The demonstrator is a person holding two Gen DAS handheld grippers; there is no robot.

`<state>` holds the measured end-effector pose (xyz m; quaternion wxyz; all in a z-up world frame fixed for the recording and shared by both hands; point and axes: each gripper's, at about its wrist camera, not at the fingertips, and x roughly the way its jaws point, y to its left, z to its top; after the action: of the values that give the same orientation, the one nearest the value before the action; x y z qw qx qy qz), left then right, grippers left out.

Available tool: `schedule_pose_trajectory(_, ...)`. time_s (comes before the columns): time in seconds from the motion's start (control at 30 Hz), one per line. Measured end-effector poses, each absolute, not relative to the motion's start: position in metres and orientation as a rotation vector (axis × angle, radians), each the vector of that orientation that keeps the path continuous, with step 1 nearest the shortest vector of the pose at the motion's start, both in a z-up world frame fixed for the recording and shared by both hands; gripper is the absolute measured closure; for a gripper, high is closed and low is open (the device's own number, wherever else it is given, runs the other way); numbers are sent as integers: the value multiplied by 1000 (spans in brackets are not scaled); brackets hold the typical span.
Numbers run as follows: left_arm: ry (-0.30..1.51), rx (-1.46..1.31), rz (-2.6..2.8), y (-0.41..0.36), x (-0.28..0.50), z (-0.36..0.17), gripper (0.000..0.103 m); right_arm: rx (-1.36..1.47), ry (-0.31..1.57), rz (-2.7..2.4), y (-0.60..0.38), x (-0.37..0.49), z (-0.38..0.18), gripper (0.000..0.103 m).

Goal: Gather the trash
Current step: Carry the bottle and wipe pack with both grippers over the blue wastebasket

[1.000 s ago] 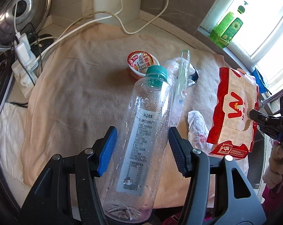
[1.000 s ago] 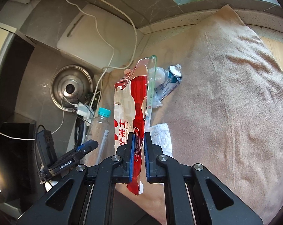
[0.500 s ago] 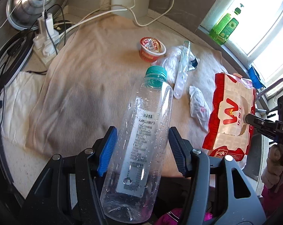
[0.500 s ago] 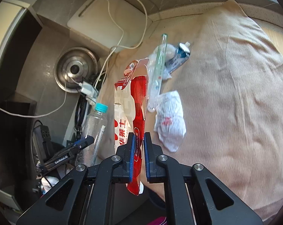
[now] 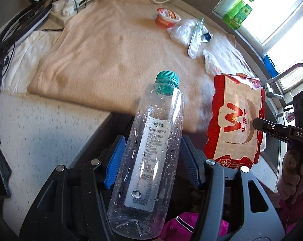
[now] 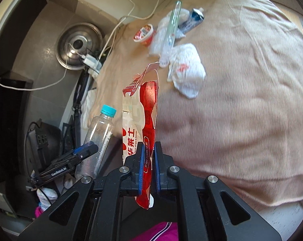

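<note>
1. Holding things in both hands, the person stands at the near edge of the speckled stone counter [image 5: 40, 132]. No bin shows in either view, so I cannot tell which way the trash must go.

2. The left gripper [image 5: 151, 160] squeezes the clear plastic water bottle with the teal cap [image 5: 149, 152] low on its body. The blue pads [image 5: 116, 158] press on both sides. The bottle's long side points away from the hand, cap far, bottom near.

3. The right gripper [image 6: 147, 168] is nearly closed, pinching the flat red and white paper food box [image 6: 140, 124] by its lower edge. The box stands tall, on its thin side, with its torn top far from the hand.

4. The two held things hang side by side, close but not touching, the box on the right of the bottle.

5. Farther off, on the beige cloth [image 6: 241, 100], the rest of the trash lies in one bunch. The crumpled white paper wrapper [image 6: 186, 74] is nearest. I think the right hand is nearer to it, since it lies just past the box top.

6. Past that lies a long clear plastic tube case [image 6: 170, 34], pointing away, on a crumpled clear bag [image 6: 158, 42]. A small red and white snack cup [image 6: 144, 33] and a blue and white squeeze tube [image 6: 191, 21] lie at the far end.

7. Both hands are full, so I think they must drop their loads before reaching for that bunch.
</note>
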<state>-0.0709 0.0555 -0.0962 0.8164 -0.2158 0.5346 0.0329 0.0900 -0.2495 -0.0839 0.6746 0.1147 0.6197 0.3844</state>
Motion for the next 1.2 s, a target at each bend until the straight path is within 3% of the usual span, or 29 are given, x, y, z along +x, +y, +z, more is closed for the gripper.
schedule_pose_trajectory(0.4, 1225, -499, 54, 46, -116, -143, 45, 154, 1475, 846, -241, 40, -119, 95)
schedule_pose_trajectory(1.2, 1438, -556, 89, 44, -133, -250, 45, -109, 1514, 804, -198, -12, -182, 95)
